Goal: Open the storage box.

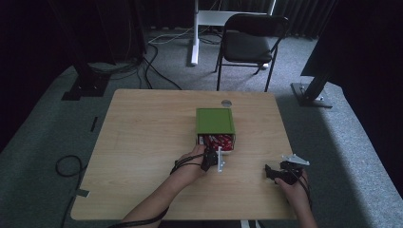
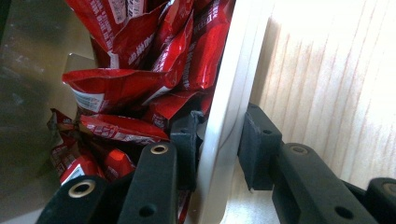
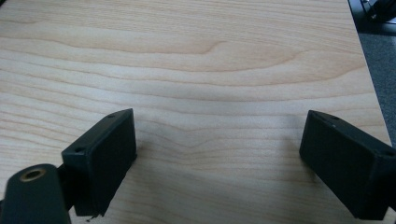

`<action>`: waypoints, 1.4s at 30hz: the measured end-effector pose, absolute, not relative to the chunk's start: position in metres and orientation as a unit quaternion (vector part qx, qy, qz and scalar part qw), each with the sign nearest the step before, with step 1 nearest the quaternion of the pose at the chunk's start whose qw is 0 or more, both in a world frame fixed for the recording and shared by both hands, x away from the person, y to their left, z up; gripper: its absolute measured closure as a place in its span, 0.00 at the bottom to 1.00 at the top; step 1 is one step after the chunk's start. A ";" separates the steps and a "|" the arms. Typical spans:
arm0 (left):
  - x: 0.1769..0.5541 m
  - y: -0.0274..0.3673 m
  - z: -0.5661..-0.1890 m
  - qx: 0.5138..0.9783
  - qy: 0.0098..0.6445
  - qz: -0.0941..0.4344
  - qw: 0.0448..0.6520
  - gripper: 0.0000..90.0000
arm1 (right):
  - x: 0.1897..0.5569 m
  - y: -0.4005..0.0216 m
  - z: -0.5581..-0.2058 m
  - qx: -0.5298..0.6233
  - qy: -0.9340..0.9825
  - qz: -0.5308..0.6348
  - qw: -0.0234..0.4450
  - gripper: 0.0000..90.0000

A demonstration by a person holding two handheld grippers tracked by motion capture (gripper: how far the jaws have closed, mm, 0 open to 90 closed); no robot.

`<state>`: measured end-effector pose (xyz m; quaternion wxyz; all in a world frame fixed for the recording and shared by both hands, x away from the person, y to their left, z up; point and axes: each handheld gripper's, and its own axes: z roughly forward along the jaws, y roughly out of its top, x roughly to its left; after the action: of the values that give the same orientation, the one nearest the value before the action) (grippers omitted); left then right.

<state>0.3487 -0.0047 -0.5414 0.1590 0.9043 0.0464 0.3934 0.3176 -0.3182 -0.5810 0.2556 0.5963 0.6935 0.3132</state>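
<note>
High view, green-lidded box (image 1: 215, 120) right of the table's (image 1: 142, 142) centre, long axis running away from the person, open near end showing red packets (image 1: 217, 140), left gripper (image 1: 212, 159) clamped on its white front wall (image 2: 224, 116), right gripper (image 1: 278, 173) apart, jaws wide over bare wood.

Green lid (image 1: 215, 120) covers most of the box, so the red packets (image 1: 217, 141) peek out at its near end alone. Up close, the packet print is too blurred to read. The white box wall (image 2: 223, 140) runs off the frame, top and bottom. Left claw (image 1: 212, 159) tips, from above, too small to separate.
</note>
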 end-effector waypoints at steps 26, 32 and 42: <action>0.312 -0.005 -0.539 0.911 0.042 0.379 0.159 0.80 | 0.318 -0.318 -0.581 0.596 0.694 0.313 0.256 0.11; 0.303 -0.005 -0.539 0.912 0.044 0.373 0.163 0.80 | 0.318 -0.318 -0.581 0.596 0.693 0.313 0.256 0.11; 0.289 -0.006 -0.541 0.913 0.049 0.370 0.165 0.80 | 0.318 -0.318 -0.581 0.596 0.694 0.313 0.256 0.11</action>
<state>0.2887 -0.0059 -0.5405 0.1650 0.9130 0.0489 0.3699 0.3176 -0.3182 -0.5810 0.2557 0.5962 0.6936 0.3132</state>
